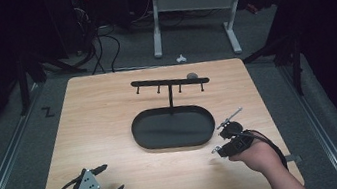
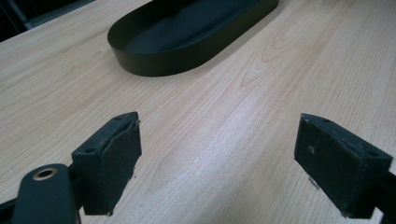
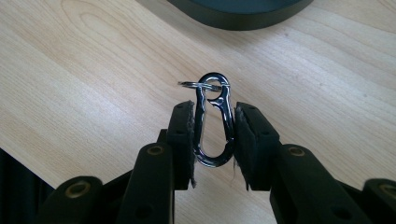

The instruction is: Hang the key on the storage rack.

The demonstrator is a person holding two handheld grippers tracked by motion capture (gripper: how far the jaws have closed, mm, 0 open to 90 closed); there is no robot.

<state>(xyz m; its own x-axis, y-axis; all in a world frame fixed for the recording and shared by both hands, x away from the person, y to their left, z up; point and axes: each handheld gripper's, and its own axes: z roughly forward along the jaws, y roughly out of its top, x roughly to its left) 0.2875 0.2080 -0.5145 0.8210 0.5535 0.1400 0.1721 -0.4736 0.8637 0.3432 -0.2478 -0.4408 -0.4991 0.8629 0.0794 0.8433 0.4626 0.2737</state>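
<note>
The right gripper point(image 3: 214, 135) pinched a metal clip point(image 3: 214, 122) just above the table point(image 1: 106, 134) near the black tray point(image 1: 174, 128), the left gripper point(image 2: 217, 163) open, and that thin hold risked slipping

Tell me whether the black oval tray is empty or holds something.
Empty. The high view shows the black oval tray with a bare dark floor; the carabiner clip is clamped in the right gripper over the table.

Both handheld grippers are matte black. The left gripper point(image 1: 111, 179) carries a grey three-cornered plate dotted with small screws, a black cable looping beside it, and rectangular pads point(image 2: 116, 158) with frayed edges. The right gripper point(image 3: 214, 130) shows brass-ringed pivot holes on its arms. Forearms appear bare, without sleeves.
</note>
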